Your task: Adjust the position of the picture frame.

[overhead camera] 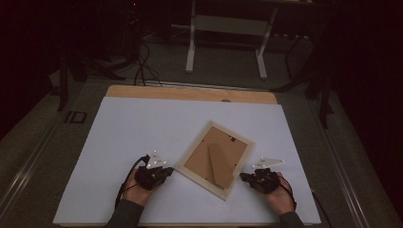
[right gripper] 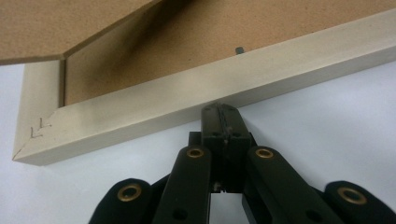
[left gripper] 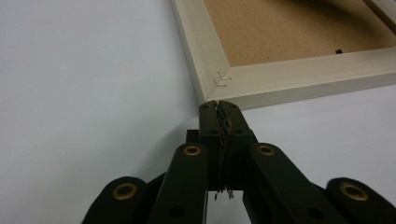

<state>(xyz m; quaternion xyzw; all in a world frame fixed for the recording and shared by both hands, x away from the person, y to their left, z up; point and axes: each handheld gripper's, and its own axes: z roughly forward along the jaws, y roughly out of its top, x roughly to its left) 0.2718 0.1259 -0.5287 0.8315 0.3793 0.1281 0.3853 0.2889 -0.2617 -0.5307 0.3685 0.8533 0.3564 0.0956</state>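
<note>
White sheeting covers the table, and on it a picture frame lies back-side up, turned askew so its long axis runs diagonally between the two hands. Both tools are closed on nothing: the left tool noses against the frame's near corner, the right tool against its long side rail. Each hand lies low, pointing inward, about equally near.

Cream picture frame, brown backing
</note>
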